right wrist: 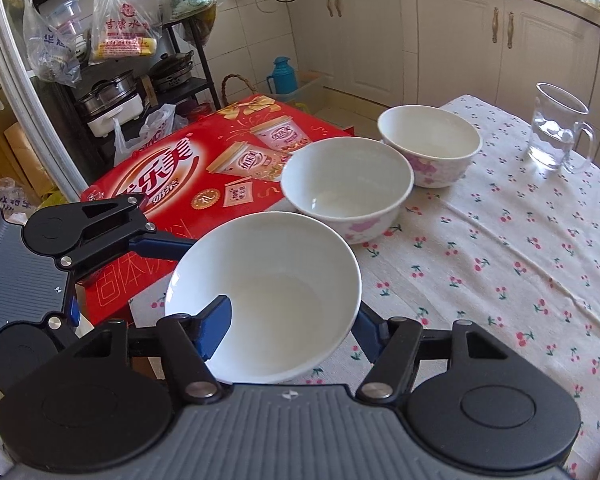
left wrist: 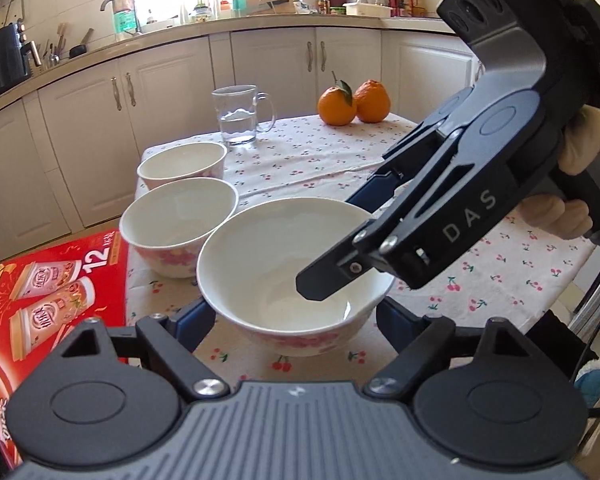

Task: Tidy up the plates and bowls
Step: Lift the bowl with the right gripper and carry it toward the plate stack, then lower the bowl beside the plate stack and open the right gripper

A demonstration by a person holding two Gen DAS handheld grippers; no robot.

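A: Grippers, quick?

B: Left gripper (left wrist: 292,312) has its fingers on either side of the nearest bowl (left wrist: 284,248), pads against the outer wall. It looks clamped on it. Right gripper (right wrist: 290,322) straddles the same bowl's wall, with one finger (right wrist: 216,320) inside and the other outside the rim. That reads as a pinch on the bowl too.

A: Where's the bowl?

B: Right between the left fingers, low over the cherry tablecloth (left wrist: 500,264). I can't tell if it has cleared the cloth.

A: Step?

B: Probably stacking. The middle bowl (left wrist: 176,216) sits just ahead-left of the left fingertips, and the far bowl (left wrist: 180,164) is beyond it, touching or nearly.

A: How to do it well?

B: My call is to lift with both hands together so the two grips don't twist the rim. Get the base above the middle bowl's rim before crossing. Keep it level, centre it, then lower. Slip the inside finger out last, or it gets trapped when the bowls nest.

A: Hazards?

B: The red carton (left wrist: 40,280) is close on the left hand's outer side, so don't swing wide. The glass mug (left wrist: 240,116) is well ahead and not a concern.
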